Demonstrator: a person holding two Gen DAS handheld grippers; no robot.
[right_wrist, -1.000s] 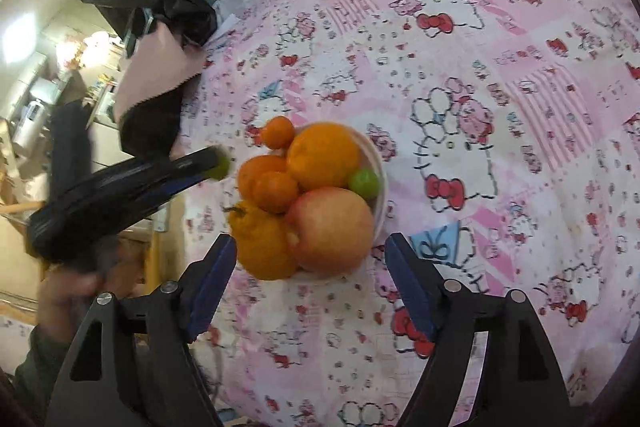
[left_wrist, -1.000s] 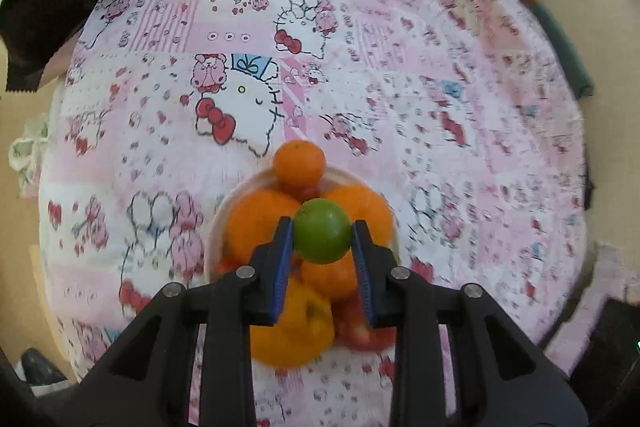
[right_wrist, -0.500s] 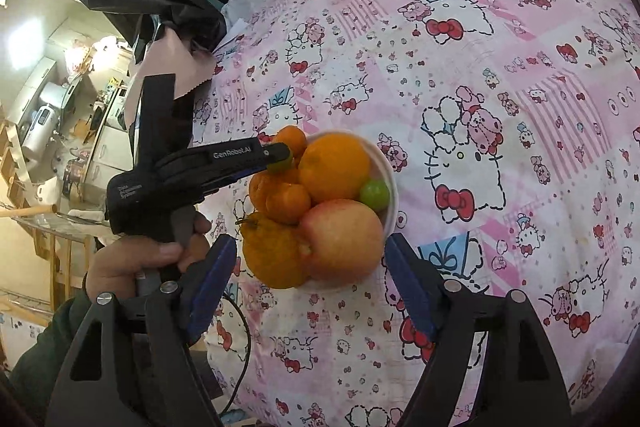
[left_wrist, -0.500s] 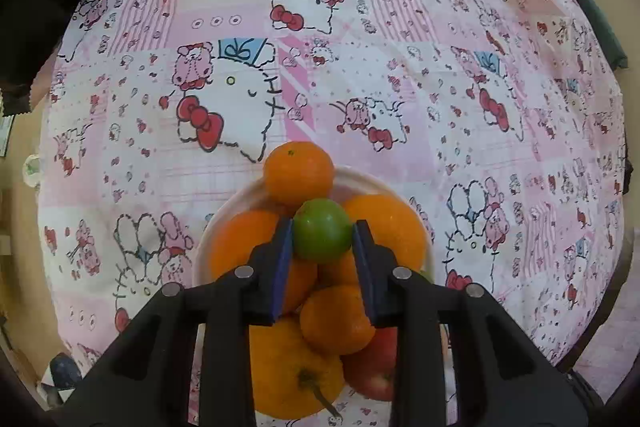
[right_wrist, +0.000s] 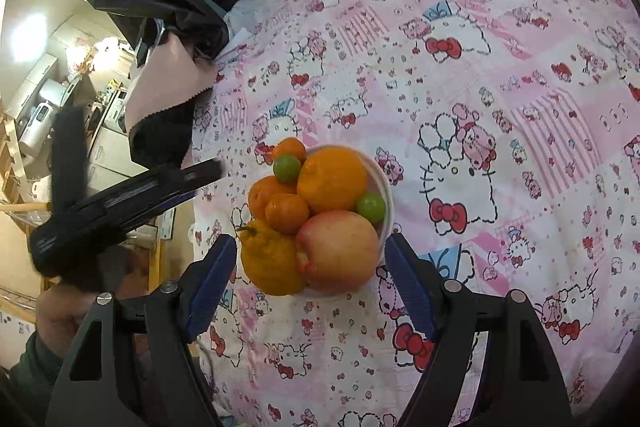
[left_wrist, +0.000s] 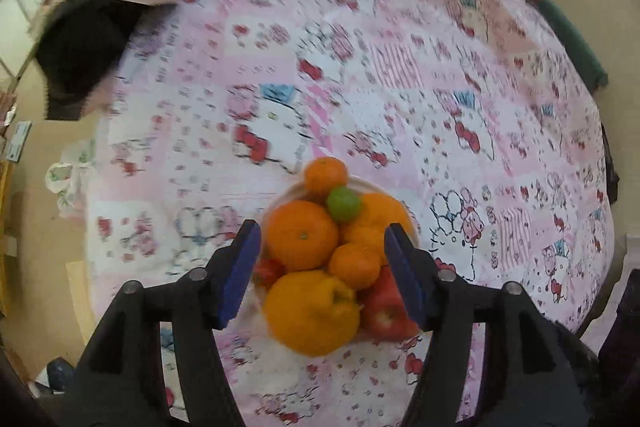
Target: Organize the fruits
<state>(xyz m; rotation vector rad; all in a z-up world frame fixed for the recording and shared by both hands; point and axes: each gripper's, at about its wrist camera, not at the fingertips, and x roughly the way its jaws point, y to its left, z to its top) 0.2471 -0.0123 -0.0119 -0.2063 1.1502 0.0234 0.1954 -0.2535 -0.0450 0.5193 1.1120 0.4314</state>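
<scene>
Now left hand-held gripper (left_wrist: 322,269) opening, nothing between its pads, lime (left_wrist: 343,203) resting atop the bowl (right_wrist: 382,183) pile; right hand-held gripper (right_wrist: 306,285) spread empty; next fruit needs locating.

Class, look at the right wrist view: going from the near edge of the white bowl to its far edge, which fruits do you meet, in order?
Red-yellow apple → big round orange → small green lime atop the pile → small orange mandarin at the far rim, all in the white bowl.
</scene>
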